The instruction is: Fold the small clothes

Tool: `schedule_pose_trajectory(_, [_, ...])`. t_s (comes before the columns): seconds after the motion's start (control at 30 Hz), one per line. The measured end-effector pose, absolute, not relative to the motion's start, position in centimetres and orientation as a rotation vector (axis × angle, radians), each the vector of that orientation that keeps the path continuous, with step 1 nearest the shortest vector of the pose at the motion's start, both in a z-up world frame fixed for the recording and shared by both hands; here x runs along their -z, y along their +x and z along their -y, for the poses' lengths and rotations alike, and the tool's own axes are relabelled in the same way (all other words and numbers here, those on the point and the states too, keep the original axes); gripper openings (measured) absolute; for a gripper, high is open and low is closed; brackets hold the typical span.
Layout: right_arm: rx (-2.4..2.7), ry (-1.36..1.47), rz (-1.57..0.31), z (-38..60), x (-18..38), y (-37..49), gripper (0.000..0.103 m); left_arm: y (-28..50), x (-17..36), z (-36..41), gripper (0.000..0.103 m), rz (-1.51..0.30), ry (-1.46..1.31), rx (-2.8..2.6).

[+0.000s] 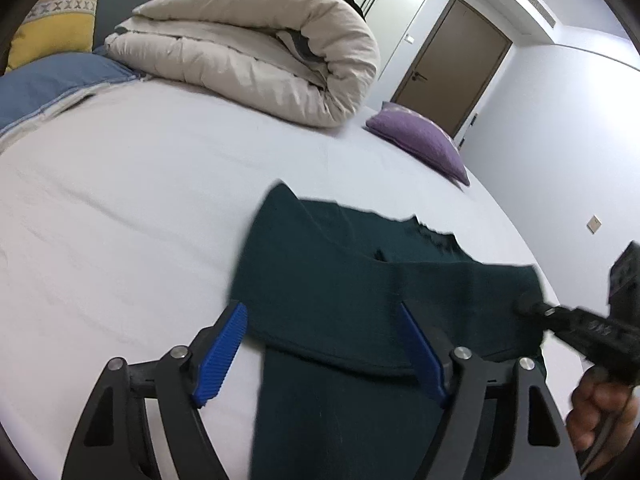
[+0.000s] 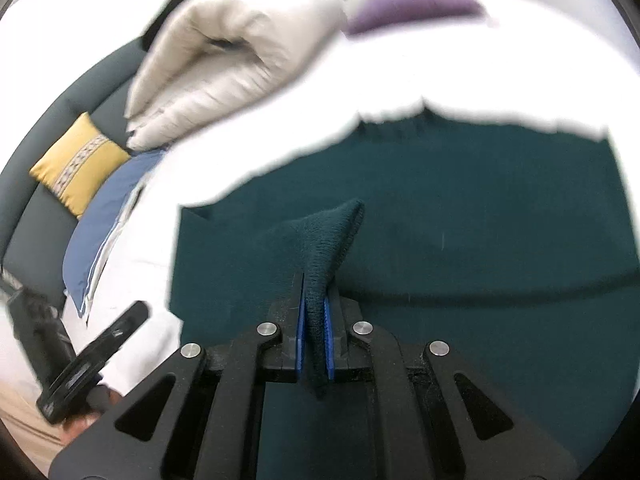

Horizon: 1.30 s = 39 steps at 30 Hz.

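Observation:
A dark green garment (image 1: 360, 280) lies on the white bed sheet (image 1: 140, 208), with one part folded across the rest. My left gripper (image 1: 324, 344) is open, its blue pads (image 1: 224, 356) standing wide on either side of the garment's near fold, just above it. My right gripper (image 2: 314, 320) is shut on a pinched-up corner of the garment (image 2: 336, 232), which also spreads flat below it (image 2: 480, 220). In the left wrist view the right gripper (image 1: 528, 306) shows at the garment's right edge.
A rolled beige duvet (image 1: 260, 60) lies at the back of the bed. A purple cushion (image 1: 424, 140) sits at the bed's right edge. A blue pillow (image 1: 52, 80) and a yellow cushion (image 1: 56, 12) lie at the back left. A brown door (image 1: 452, 64) stands beyond.

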State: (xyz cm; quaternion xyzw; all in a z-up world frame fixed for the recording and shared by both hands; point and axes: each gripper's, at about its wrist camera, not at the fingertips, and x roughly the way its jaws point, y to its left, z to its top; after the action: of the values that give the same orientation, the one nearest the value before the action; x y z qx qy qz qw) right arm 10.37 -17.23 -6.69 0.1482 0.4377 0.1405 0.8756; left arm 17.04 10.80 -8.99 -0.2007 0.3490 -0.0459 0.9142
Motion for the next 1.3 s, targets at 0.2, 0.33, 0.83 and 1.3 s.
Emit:
schedule_pose_trajectory(0.2, [-0.251, 0.291, -0.896, 21.6, 6.4, 14.6, 0.006, 20.7, 8.5, -10.0, 0.073, -0.718, -0.354, 0.070])
schedule_pose_trajectory(0.33, [-0.168, 0.328, -0.959, 25.0, 10.6, 16.8, 0.006, 24.3, 10.2, -8.9, 0.061, -0.777, -0.318, 0.062])
schedule_pose_trajectory(0.83, [-0.152, 0.394, -0.998, 28.1, 15.6, 17.0, 0.007, 29.7, 14.3, -7.8, 0.048, -0.879, -0.183, 0.015])
schedule_pose_trajectory(1.3, [-0.214, 0.531, -0.902, 27.1, 12.6, 16.4, 0.039, 30.1, 12.5, -7.7, 0.046, -0.876, -0.161, 0.070])
